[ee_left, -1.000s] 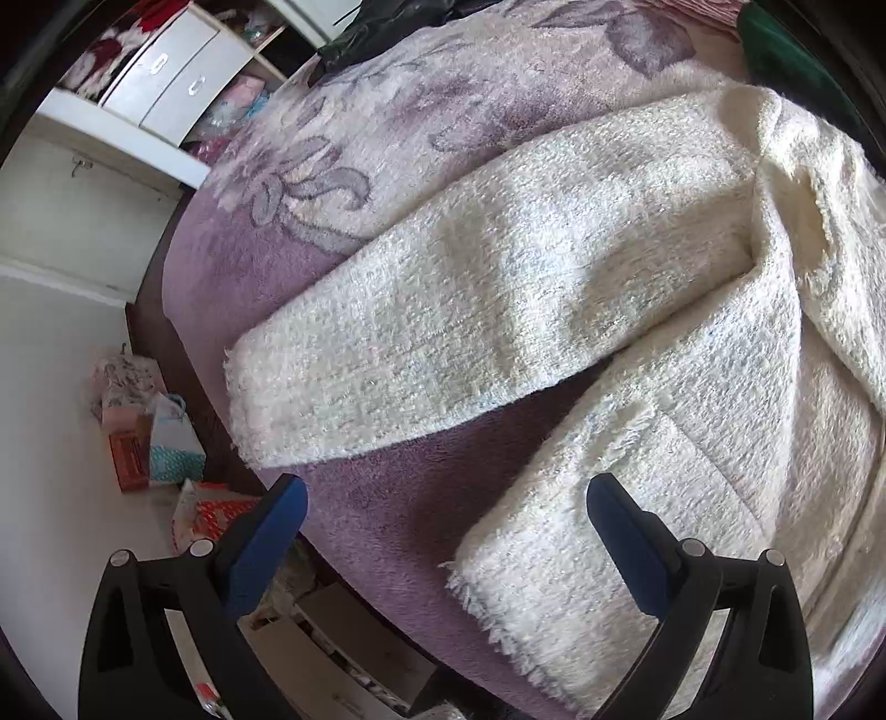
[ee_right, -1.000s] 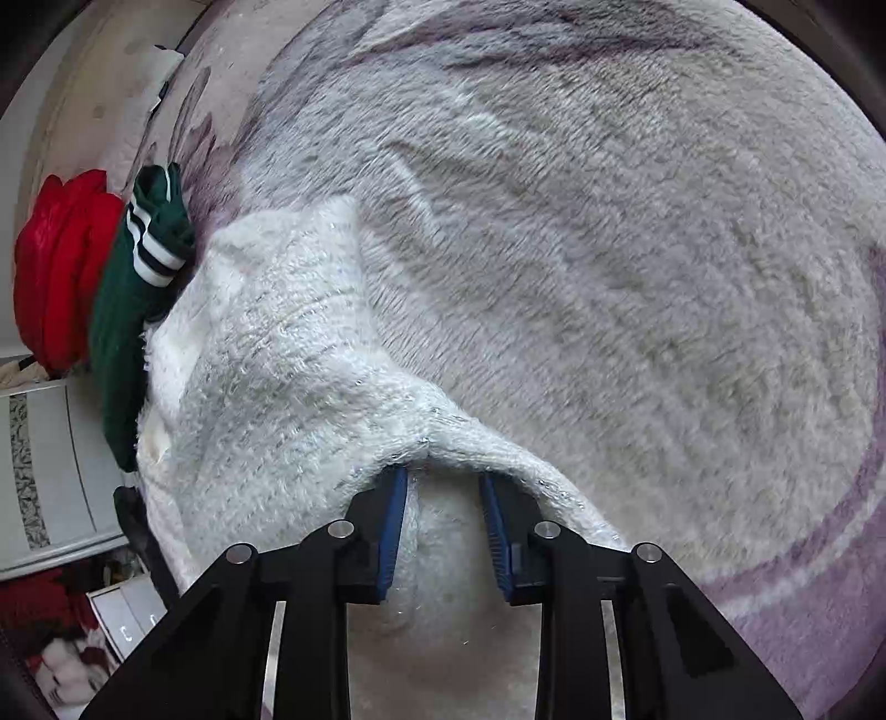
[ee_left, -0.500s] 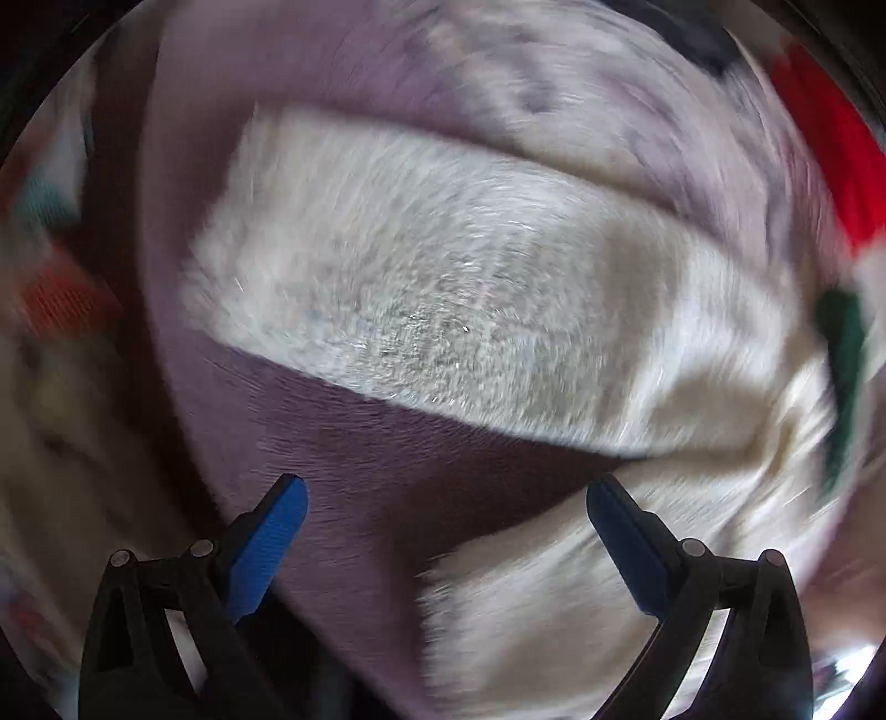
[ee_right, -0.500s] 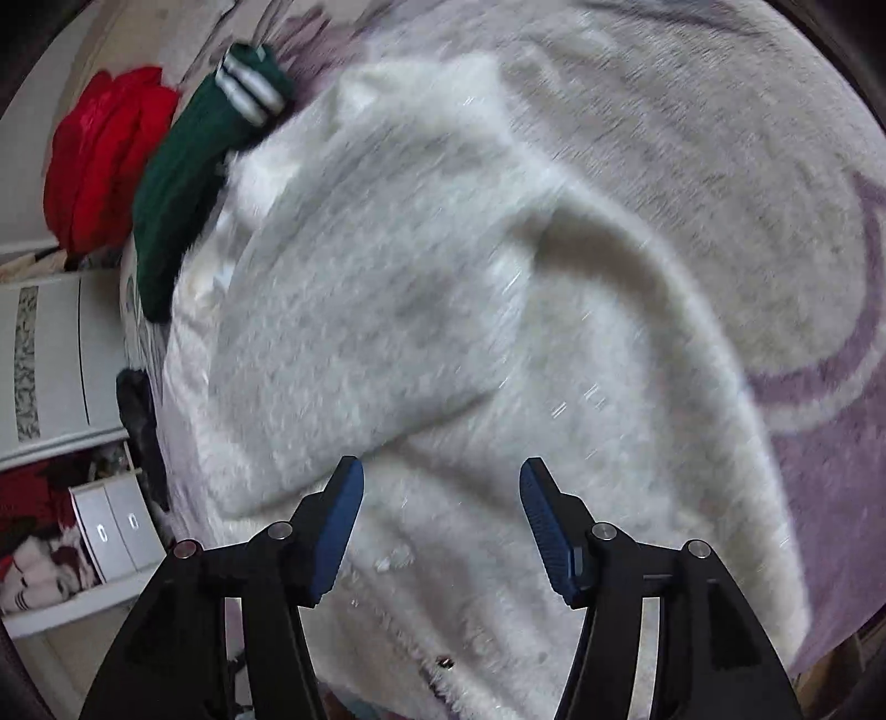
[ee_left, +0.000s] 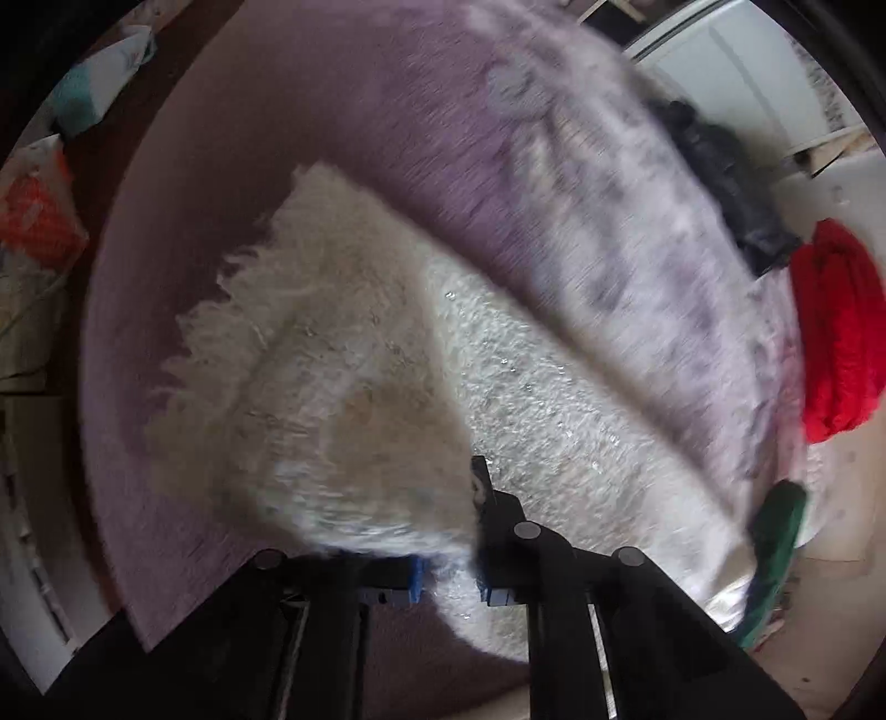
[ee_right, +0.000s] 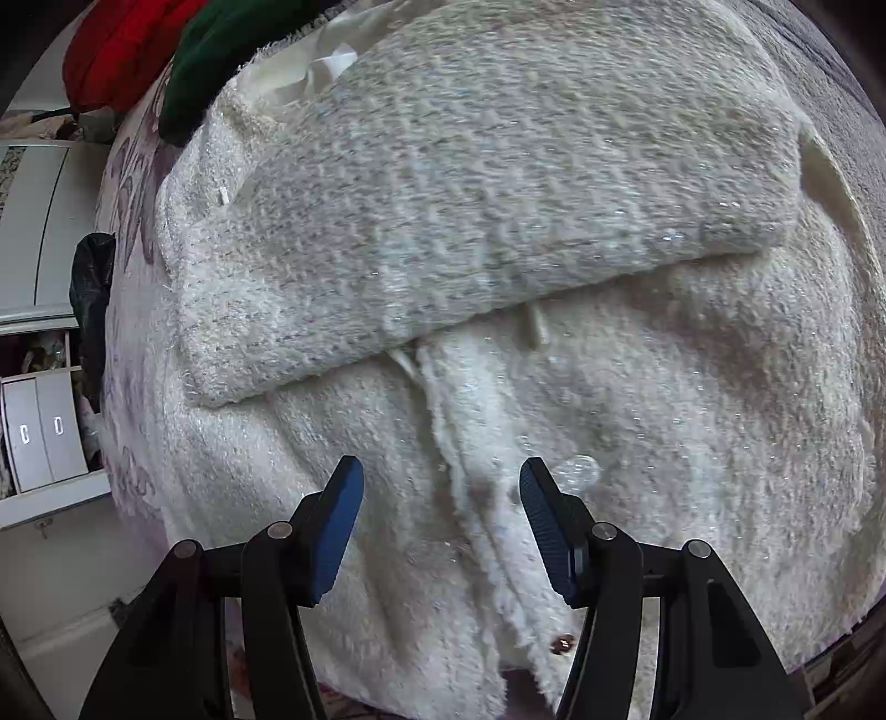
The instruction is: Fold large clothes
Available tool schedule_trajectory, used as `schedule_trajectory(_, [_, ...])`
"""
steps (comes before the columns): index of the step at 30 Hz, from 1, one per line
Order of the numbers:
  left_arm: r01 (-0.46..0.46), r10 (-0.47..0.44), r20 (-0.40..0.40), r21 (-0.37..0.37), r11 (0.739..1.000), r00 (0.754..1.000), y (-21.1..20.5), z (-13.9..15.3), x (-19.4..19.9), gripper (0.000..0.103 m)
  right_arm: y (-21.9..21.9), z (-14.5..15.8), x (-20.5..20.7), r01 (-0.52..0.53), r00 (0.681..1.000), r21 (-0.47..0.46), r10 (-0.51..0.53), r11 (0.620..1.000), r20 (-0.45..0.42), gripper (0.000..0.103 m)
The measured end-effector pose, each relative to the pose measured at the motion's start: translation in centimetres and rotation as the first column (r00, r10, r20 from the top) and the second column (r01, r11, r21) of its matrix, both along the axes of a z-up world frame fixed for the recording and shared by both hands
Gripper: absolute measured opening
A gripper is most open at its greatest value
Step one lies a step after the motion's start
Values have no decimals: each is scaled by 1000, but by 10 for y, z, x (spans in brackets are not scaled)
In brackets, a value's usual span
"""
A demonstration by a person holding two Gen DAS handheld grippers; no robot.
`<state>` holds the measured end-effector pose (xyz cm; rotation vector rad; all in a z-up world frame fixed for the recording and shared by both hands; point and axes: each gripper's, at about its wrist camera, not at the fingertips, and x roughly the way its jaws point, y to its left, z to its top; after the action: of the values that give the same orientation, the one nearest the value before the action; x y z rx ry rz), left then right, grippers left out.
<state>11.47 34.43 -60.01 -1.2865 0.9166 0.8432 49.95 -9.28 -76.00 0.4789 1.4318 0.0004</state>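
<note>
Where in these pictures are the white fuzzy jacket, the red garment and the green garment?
white fuzzy jacket (ee_right: 637, 387): right wrist view, on its front panel.
red garment (ee_left: 839, 332): left wrist view, middle of the bundle.
green garment (ee_right: 221, 50): right wrist view, on its folded body.

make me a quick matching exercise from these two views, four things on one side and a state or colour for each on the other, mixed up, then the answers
Things:
1. left gripper
2. right gripper
3. cream sleeve
4. bunched garment at the bed's edge

States or colours:
a. red
b. open, hovering above the jacket front
c. folded across the jacket body
d. shut on cream fabric

Pairs: 1-d, 2-b, 3-c, 4-a
</note>
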Motion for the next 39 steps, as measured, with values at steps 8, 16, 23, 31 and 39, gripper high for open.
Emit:
schedule_trajectory(8, [80,-72,129,-59,995,989,28,-26,19,24,50,-1,2,-29,1000,-52,28,998,-13,70])
schedule_trajectory(16, [178,-181,-7,237,955,983,8,46,43,9,90,11,4,-103,992,-413,125,905,26,82])
schedule_trajectory(23, [425,-421,-134,522,740,897,-39,141,102,8,113,20,19,-146,974,-675,223,724,29,82])
schedule_trajectory(31, [652,-690,-247,634,416,680,-169,207,182,8,67,33,25,-151,974,-588,223,795,51,82])
schedule_trajectory(39, [838,-933,-203,524,153,298,-388,187,252,8,-66,56,-3,-33,999,-500,44,865,11,82])
